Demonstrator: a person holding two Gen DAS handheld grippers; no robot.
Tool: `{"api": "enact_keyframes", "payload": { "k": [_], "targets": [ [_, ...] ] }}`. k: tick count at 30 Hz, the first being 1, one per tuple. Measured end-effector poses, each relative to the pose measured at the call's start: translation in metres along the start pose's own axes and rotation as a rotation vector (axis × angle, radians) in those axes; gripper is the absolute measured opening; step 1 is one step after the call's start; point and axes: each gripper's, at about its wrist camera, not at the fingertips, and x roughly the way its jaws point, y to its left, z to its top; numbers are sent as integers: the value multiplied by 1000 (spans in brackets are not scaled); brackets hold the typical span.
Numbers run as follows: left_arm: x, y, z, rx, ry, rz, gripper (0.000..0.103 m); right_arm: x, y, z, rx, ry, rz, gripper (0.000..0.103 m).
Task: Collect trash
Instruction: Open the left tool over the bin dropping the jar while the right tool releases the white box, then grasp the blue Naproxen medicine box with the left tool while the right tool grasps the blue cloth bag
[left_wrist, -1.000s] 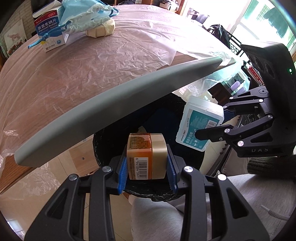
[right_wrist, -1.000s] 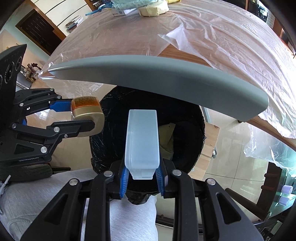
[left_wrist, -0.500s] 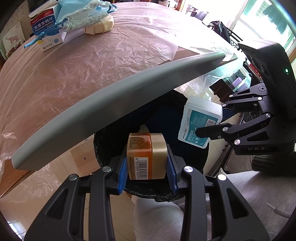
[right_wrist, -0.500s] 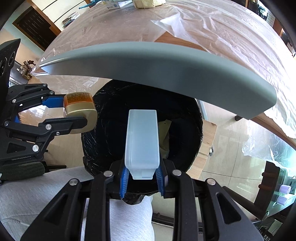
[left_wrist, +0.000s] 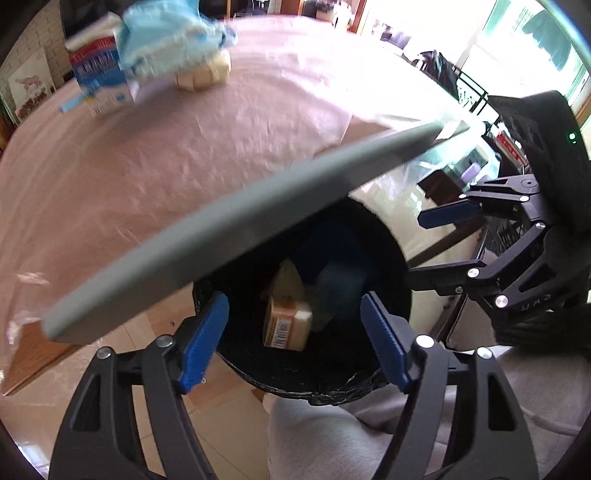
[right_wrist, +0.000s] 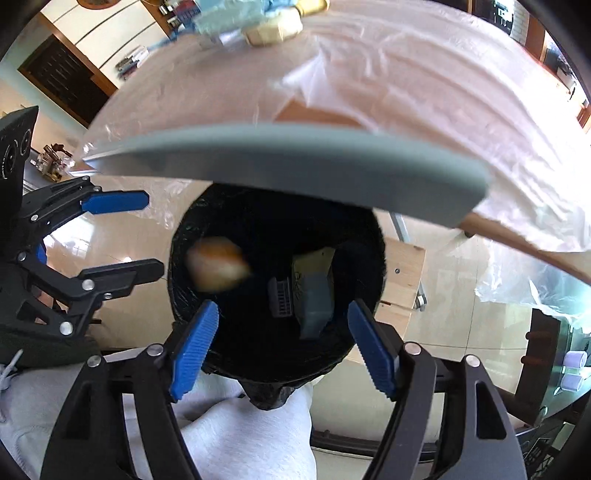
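A black-lined trash bin (left_wrist: 317, 387) (right_wrist: 362, 229) stands below the table edge. My left gripper (left_wrist: 293, 336) is open and empty above its rim; it also shows in the right wrist view (right_wrist: 144, 236). The orange-and-cream box (left_wrist: 286, 326) is falling inside the bin, blurred in the right wrist view (right_wrist: 216, 267). My right gripper (right_wrist: 280, 343) is open and empty over the bin; it also shows in the left wrist view (left_wrist: 424, 243). The pale plastic box (right_wrist: 314, 304) lies deep in the bin.
A grey table edge (left_wrist: 229, 225) (right_wrist: 288, 162) overhangs the bin. On the plastic-covered tabletop (left_wrist: 155, 155) sit a blue-white carton (left_wrist: 103, 79), a blue cloth bundle (left_wrist: 170, 33) and a beige lump (left_wrist: 205, 74). My grey-clad legs (left_wrist: 332, 435) are below.
Both grippers opened. The orange-and-cream box and the pale plastic box left the fingers and dropped into the bin.
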Motion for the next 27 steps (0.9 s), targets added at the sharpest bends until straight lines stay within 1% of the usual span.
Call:
{"api": "enact_keyframes", "payload": {
  "k": [2, 4, 5, 6, 7, 8, 10, 12, 13, 14, 15, 16, 18, 20, 22, 25, 27],
  "targets": [
    [-12, -1, 2, 7, -21, 1, 75, -13, 1, 0, -7, -29, 5, 72],
    [-32, -2, 5, 17, -73, -20, 76, -33, 1, 2, -11, -78, 11, 72],
    [-41, -3, 7, 20, -96, -27, 76, -42, 1, 4, -12, -105, 11, 75],
    [-51, -3, 9, 25, -128, -33, 82, -54, 0, 6, -14, -143, 5, 77],
    [-63, -2, 13, 28, -166, -27, 87, -63, -1, 9, -16, -175, -7, 82],
    [-71, 1, 16, 28, -198, -11, 89, -73, 0, 13, -20, -215, -23, 88],
    [-87, 10, 25, 14, -265, 60, 91, -90, 1, 24, -33, -288, -65, 92],
    [-96, 24, 34, -16, -306, 140, 92, -96, 3, 38, -37, -325, -102, 93],
    [-97, 32, 39, -38, -318, 193, 92, -97, 6, 46, -37, -340, -114, 94],
    [-97, 45, 45, -69, -321, 261, 92, -97, 9, 55, -31, -349, -130, 94],
    [-96, 58, 49, -93, -319, 288, 92, -95, 10, 65, -17, -356, -138, 94],
    [-95, 69, 54, -120, -318, 299, 92, -94, 10, 73, -7, -365, -129, 94],
    [-93, 94, 62, -188, -321, 293, 92, -93, 13, 103, 20, -386, -89, 94],
    [-90, 111, 68, -220, -321, 286, 92, -88, 18, 127, 32, -391, -49, 94],
    [-85, 123, 74, -220, -316, 281, 92, -82, 24, 152, 37, -384, -22, 94],
    [-79, 131, 83, -191, -308, 293, 92, -71, 30, 188, 48, -364, -1, 94],
    [-73, 136, 91, -174, -306, 283, 92, -62, 28, 210, 68, -341, 55, 94]
  ]
}}
